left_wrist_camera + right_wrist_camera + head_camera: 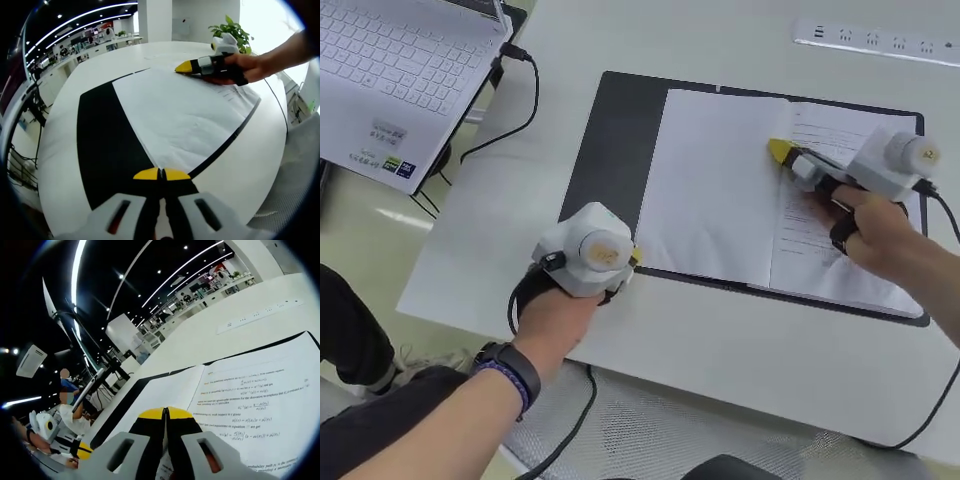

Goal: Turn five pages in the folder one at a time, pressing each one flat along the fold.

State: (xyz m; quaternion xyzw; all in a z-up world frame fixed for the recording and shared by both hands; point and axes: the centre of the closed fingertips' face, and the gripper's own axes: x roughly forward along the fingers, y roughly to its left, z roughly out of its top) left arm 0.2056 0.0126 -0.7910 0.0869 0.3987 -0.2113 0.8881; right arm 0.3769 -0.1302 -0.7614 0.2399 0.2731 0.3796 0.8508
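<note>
Laptop [390, 70]: white and open, on a lower surface well out to the left of the left claw, with a black cable [520, 100] running from its side.
Left claw [635, 258]: clenched, with the yellow tips pressed together. It sits at the near edge of the folder, by the near left corner of the blank page. In the left gripper view [161, 174] the tips meet right at that corner. I cannot tell whether any paper is caught between them.
Left hand [555, 320]: wrapped around the left claw's white body, with a dark watch [510, 365] on the wrist.
Folder [610, 140]: black, lying open and flat on the bench. Its bare inner cover stretches ahead of the left claw and to its left.
Blank page [720, 180]: white, lying between the two claws, from the left claw's tips up to the fold.
Right claw [780, 150]: clenched, holding nothing, with the yellow tips down on the paper at the fold. In the right gripper view [165, 412] the shut tips lie along the line between the blank page and the printed page.
Printed page [840, 130]: lines of text and formulas, just right of the right claw and under the right hand [870, 235].
Power strip [875, 40]: white, on the bench well beyond the right claw.
Bench [720, 350]: white, carrying the folder.
</note>
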